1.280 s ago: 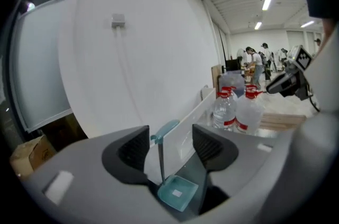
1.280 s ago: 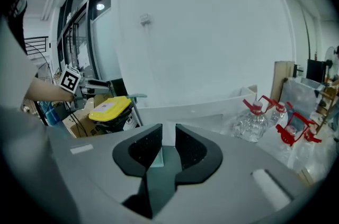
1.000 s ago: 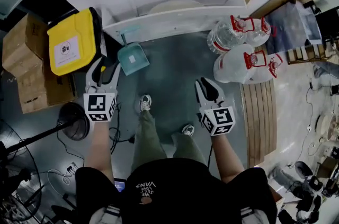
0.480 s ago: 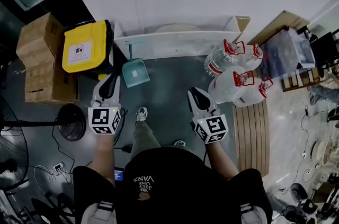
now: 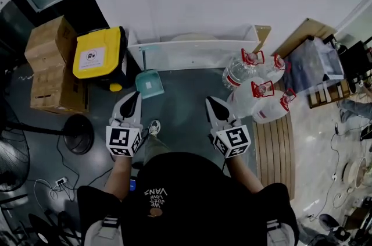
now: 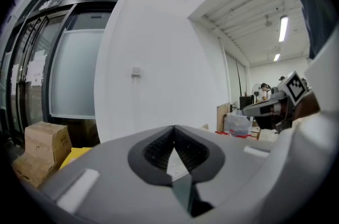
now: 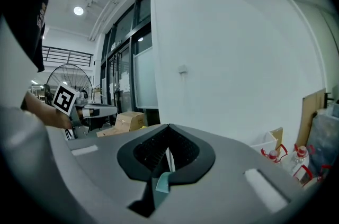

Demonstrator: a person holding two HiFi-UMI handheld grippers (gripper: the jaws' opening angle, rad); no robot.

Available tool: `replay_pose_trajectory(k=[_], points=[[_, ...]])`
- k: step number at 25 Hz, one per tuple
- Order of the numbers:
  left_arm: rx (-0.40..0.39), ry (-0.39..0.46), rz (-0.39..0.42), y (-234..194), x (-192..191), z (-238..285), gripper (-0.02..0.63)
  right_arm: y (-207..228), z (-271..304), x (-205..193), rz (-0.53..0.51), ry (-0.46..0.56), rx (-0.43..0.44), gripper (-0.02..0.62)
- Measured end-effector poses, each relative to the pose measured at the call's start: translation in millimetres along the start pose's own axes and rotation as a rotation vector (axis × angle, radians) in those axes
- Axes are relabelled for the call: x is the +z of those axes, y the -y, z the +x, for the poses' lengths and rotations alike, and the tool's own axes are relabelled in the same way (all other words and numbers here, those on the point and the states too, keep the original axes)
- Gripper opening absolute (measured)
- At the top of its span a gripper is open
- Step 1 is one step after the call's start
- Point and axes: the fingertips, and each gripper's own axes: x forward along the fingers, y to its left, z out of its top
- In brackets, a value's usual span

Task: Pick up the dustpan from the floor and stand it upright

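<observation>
The teal dustpan stands with its handle up against the long white tray by the wall. My left gripper hovers just in front of it, apart from it, jaws shut and empty. My right gripper is level with it to the right, also shut with nothing held. In the left gripper view the left gripper points at the white wall with its pads together. The right gripper likewise has its pads closed, and a teal sliver of the dustpan shows below them.
A yellow-lidded bin and cardboard boxes stand to the left, with a fan base and cables nearby. Water jugs and a wooden pallet lie to the right. The person's shoe is between the grippers.
Both grippers have risen and drawn back from the dustpan. The left one moved right and its open jaws closed; the right jaws closed too. The head camera rose.
</observation>
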Motion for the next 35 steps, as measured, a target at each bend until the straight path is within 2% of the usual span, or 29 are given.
replay_pose_trajectory(k=[16, 35], points=[[-0.091, 0.019, -0.03, 69, 3, -19, 0.052, -21, -31, -11, 0.011, -0.027, 0.053, 0.002], [-0.107, 0.024, -0.044, 74, -3, -25, 0.051, -27, -29, -11, 0.006, -0.032, 0.029, 0.002]])
